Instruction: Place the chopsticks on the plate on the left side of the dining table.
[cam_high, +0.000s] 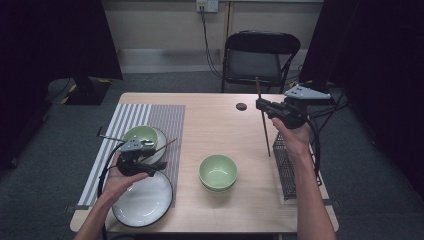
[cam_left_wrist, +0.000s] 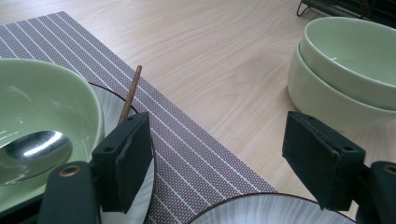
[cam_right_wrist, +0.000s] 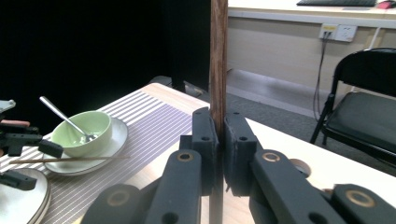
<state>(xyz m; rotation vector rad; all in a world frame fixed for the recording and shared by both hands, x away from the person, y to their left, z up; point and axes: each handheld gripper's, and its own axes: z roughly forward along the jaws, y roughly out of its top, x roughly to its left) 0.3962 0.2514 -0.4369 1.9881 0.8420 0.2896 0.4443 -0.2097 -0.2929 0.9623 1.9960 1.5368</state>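
Note:
My right gripper (cam_high: 261, 106) is shut on a brown chopstick (cam_high: 265, 132) and holds it upright above the table's right side, near the wire basket; the right gripper view shows that chopstick (cam_right_wrist: 218, 60) pinched between the jaws of the right gripper (cam_right_wrist: 220, 140). A second chopstick (cam_high: 167, 145) lies across the small plate (cam_high: 161, 136) under a green bowl (cam_high: 136, 135) that has a spoon (cam_high: 146, 143) in it. My left gripper (cam_high: 156, 161) hovers open over the placemat beside that plate. In the left gripper view the left gripper (cam_left_wrist: 224, 163) has nothing between its jaws, with the chopstick (cam_left_wrist: 130, 93) just past the left pad.
A striped placemat (cam_high: 165, 117) covers the table's left part, with a large white plate (cam_high: 145, 202) at its front. Two stacked green bowls (cam_high: 218, 172) stand mid-table. A dark wire basket (cam_high: 286, 172) sits at the right edge. A black chair (cam_high: 257, 60) stands behind the table.

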